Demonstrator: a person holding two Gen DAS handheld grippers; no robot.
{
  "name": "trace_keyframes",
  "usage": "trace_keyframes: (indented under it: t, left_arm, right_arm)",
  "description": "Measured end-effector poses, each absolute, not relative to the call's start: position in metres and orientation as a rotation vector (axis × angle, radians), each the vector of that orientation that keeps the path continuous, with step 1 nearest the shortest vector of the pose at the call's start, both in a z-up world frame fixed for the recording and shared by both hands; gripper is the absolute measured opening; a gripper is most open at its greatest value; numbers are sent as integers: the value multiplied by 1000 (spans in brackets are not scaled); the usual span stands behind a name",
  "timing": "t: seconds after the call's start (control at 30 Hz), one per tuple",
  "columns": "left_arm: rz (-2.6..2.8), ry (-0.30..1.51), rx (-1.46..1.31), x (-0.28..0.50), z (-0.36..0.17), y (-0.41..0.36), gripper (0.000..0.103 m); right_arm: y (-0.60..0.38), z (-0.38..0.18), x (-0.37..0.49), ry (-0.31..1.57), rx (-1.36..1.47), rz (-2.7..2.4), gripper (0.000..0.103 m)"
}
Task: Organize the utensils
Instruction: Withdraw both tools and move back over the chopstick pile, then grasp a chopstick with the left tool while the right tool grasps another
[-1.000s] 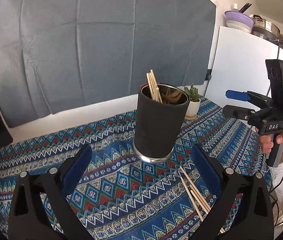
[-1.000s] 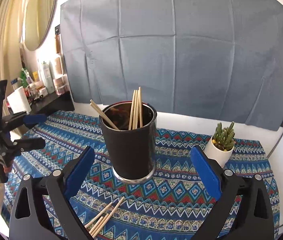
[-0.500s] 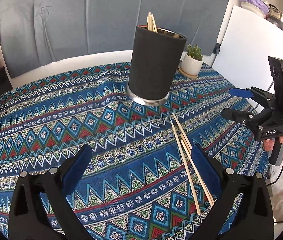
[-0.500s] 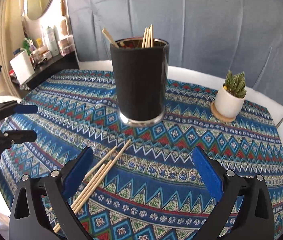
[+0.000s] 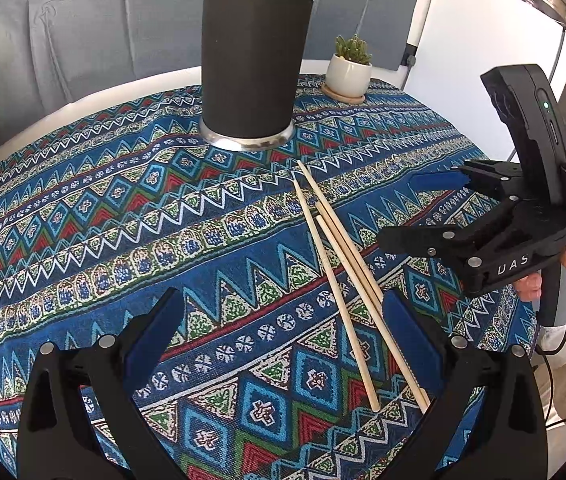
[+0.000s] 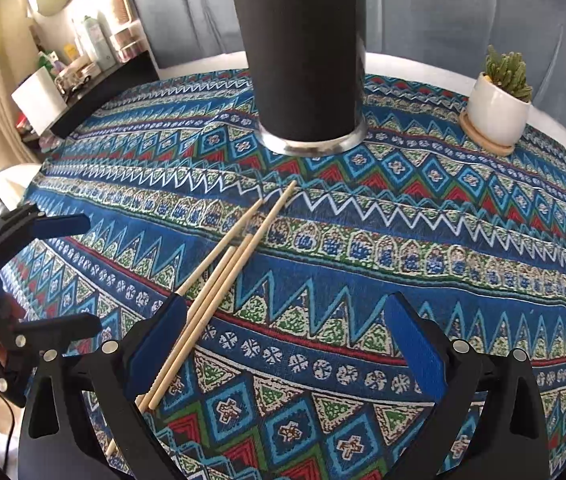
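Observation:
Three wooden chopsticks [image 5: 343, 264] lie side by side on the patterned tablecloth [image 5: 123, 216], in front of a black cylindrical holder [image 5: 253, 64] with several chopsticks standing in it. My left gripper [image 5: 283, 320] is open low over the cloth, its right finger next to the chopsticks. My right gripper [image 6: 283, 320] is open and empty; the chopsticks [image 6: 219, 284] run past its left finger. The holder [image 6: 303, 52] stands behind them. The right gripper also shows in the left wrist view [image 5: 415, 208], and the left gripper in the right wrist view [image 6: 79, 272], both open.
A small cactus in a white pot [image 6: 501, 100] stands on a wooden coaster at the back right of the table. A grey cloth hangs behind. A white board [image 5: 483, 64] stands right of the table. A shelf with bottles [image 6: 95, 52] is at the left.
Both grippers have dropped and pulled back toward the near side of the table. The loose chopsticks now lie right at their fingers. Both stayed open.

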State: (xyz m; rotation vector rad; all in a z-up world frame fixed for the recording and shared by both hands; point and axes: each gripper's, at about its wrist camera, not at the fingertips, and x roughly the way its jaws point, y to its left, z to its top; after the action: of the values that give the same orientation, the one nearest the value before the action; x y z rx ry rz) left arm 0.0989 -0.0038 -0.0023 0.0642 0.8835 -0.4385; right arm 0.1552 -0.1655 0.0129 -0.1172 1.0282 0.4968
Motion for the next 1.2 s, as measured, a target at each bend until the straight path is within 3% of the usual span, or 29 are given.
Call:
trace_keyframes:
  t: [1.2]
  left_arm:
    - [-482,982,276,142,-29,-23,99]
  right_arm:
    - [-155,-14,166,1075,-233,401,96]
